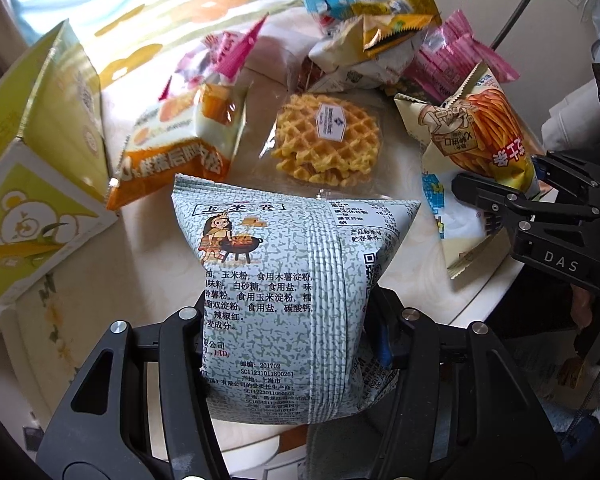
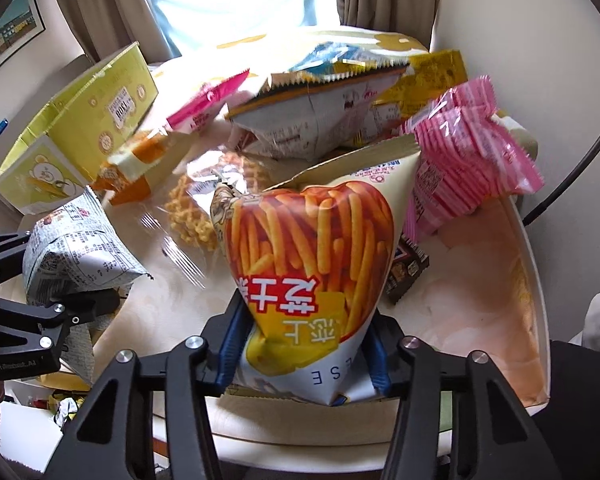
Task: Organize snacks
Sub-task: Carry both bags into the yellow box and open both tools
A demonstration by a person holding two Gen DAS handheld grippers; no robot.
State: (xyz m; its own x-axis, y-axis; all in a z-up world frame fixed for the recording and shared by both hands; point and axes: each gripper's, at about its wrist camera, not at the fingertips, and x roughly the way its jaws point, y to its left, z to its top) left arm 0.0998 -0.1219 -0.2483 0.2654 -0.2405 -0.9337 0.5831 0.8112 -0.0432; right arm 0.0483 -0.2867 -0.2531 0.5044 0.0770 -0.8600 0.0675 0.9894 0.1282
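— Now, what is being held by the left gripper (image 1: 288, 344)?

— A grey-green speckled corn-roll packet (image 1: 292, 280) is being pinched between its two fingers, which are being kept closed against the packet's lower sides. The packet is being carried upright above the pale table (image 1: 160, 248), printed back facing the camera.

— And the right gripper (image 2: 306, 356)?

— Its blue-padded fingers (image 2: 230, 344) are being pressed in on the bottom of a fries-print snack bag (image 2: 312, 264), so that bag is being gripped too. The bag is being held upright, its print upside down in the right wrist view. In the left wrist view the same bag (image 1: 488, 140) is being seen at the right, clamped in the other gripper (image 1: 536, 184).

— Where is the rest of the snacks being kept?

— On the table, in a loose heap. A clear-wrapped waffle (image 1: 326, 140) is being seen lying flat just beyond the corn-roll packet, with an orange-and-white bag (image 1: 176, 148) just beside it to the left. Farther back, a white bag with a gold serrated edge (image 1: 364, 52) is being piled with pink-striped packets (image 1: 456, 56), near the fries bag.

— And the box?

— A yellow-green cardboard box (image 1: 44, 160) with a bear drawing is being shown standing open at the left edge of the table, well apart from both held packets.
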